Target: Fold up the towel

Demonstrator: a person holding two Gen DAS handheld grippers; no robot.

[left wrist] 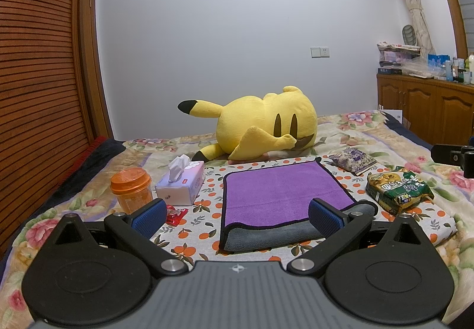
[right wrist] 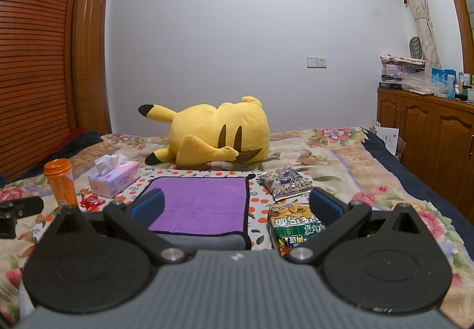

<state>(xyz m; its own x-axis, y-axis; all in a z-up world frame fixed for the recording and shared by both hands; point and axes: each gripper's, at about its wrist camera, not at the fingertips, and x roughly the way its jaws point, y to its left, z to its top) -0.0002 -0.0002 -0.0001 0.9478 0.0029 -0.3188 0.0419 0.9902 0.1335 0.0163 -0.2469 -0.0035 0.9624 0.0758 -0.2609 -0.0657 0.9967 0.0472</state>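
A purple towel (left wrist: 275,195) with a black hem and a grey underside lies folded on an orange-dotted cloth (left wrist: 207,210) on the bed; its grey fold edge faces me. It also shows in the right wrist view (right wrist: 201,201). My left gripper (left wrist: 235,215) is open and empty, just short of the towel's near edge, its right pad over the near right corner. My right gripper (right wrist: 235,206) is open and empty, its left pad over the towel's near left part, its right pad above a green snack bag (right wrist: 296,225).
A tissue box (left wrist: 182,185), an orange jar (left wrist: 131,189) and a red wrapper (left wrist: 174,215) lie left of the towel. The green snack bag (left wrist: 398,191) and a purple packet (left wrist: 352,160) lie right. A yellow plush (left wrist: 263,127) lies behind. A wooden cabinet (right wrist: 426,127) stands at right.
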